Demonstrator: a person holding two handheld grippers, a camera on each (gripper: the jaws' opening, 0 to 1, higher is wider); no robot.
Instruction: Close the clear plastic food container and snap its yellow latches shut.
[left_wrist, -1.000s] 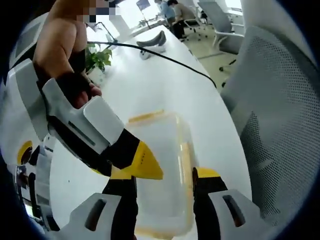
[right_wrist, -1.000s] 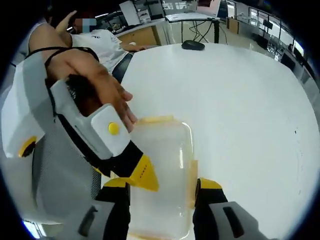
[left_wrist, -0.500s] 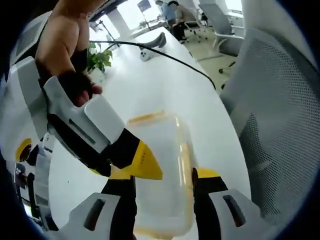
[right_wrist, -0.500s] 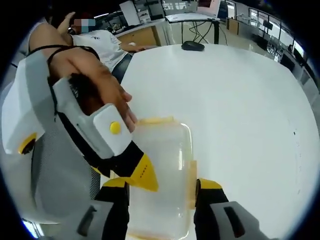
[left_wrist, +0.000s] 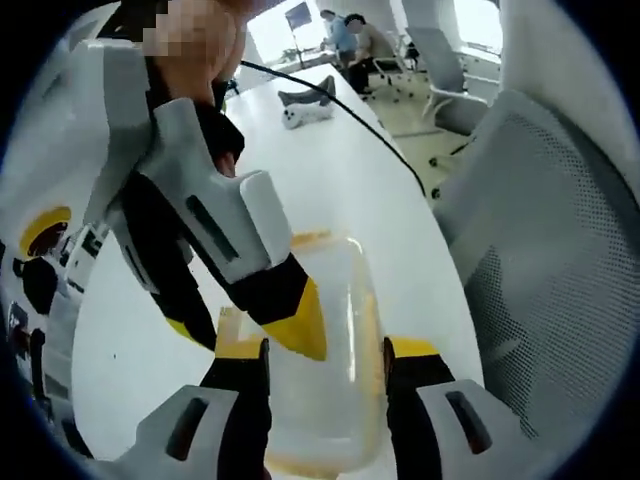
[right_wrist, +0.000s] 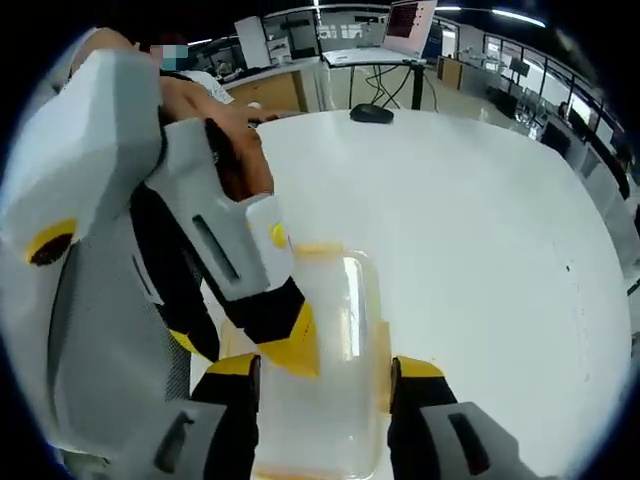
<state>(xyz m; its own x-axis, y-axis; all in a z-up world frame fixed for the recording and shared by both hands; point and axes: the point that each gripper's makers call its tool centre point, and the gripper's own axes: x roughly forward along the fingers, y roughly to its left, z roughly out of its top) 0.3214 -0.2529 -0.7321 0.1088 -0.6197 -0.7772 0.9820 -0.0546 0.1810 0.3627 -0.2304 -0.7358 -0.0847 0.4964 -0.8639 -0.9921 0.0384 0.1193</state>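
The container (left_wrist: 325, 350) lies on the white table (right_wrist: 480, 230), lid down. Both claws, left (left_wrist: 325, 352) and right (right_wrist: 322, 365), straddle it spread and unclenched, yellow tips over the lid, likely to press it closed before latching.

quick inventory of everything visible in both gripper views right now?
food container: 1, clear with yellow latches, on the table between the jaws, lid on.
table: 1, white, under the container.
mesh chair: 1, grey, beside the table edge.
cable: 1, black, across the far table.
mouse: 1, dark, far end of table.
laptop: 1, far desk.
left hand-held gripper: white, black and yellow, jaws apart astride the container.
right hand-held gripper: same colours, jaws apart astride the container.
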